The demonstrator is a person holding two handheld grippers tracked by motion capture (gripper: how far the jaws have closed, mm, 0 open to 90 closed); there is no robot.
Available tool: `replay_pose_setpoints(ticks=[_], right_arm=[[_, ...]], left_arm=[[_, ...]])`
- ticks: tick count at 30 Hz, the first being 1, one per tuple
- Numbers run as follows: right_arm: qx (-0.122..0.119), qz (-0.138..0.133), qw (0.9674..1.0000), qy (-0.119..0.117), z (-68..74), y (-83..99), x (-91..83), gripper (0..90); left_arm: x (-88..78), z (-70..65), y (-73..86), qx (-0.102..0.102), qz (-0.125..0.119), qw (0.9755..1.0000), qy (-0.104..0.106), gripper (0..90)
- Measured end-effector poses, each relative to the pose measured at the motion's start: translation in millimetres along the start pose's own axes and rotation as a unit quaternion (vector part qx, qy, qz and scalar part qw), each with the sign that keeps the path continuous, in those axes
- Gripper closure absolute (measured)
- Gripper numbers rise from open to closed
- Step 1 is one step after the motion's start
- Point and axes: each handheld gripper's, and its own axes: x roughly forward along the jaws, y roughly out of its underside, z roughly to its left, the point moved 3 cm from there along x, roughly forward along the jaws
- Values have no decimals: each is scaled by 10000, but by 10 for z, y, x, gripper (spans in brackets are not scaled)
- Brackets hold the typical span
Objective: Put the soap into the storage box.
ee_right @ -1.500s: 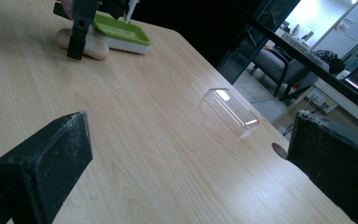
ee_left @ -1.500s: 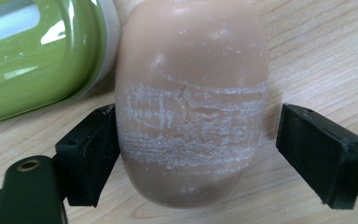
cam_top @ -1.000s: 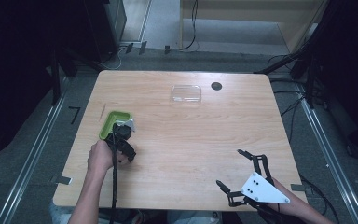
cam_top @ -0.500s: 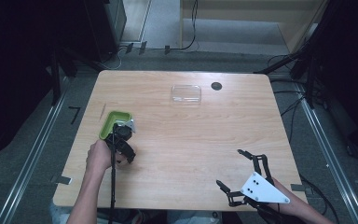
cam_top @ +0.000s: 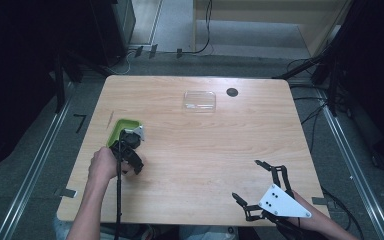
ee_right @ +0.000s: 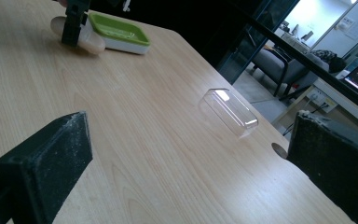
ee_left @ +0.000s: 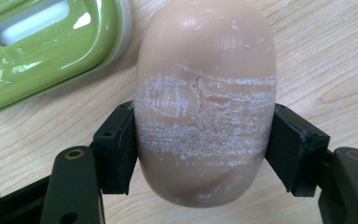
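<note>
A beige oval soap bar [ee_left: 205,102] with white scuff marks sits between the two black pads of my left gripper [ee_left: 200,144], which is shut on it just above the wood. The green soap dish [ee_left: 42,42] lies beside it, at upper left in the left gripper view. From above, my left gripper [cam_top: 130,150] is at the near edge of the green dish [cam_top: 120,127]. The soap bar [ee_right: 81,39] and dish [ee_right: 119,30] also appear far off in the right gripper view. My right gripper [cam_top: 252,185] stands open near the table's front right, holding nothing.
A clear plastic lid [cam_top: 199,100] lies at the back middle of the wooden table [cam_top: 205,150], next to a dark round hole [cam_top: 232,92]. The lid [ee_right: 228,112] also appears in the right gripper view. Metal rails run along both sides of the table.
</note>
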Motion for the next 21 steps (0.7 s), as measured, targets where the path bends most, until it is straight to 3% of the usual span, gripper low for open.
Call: replay_pose_setpoints(ticks=[21], right_arm=[[8,-6,10000,6,-2,0,0,0]], left_arm=[[-207,69,-30,95,-5,10000,25,333]])
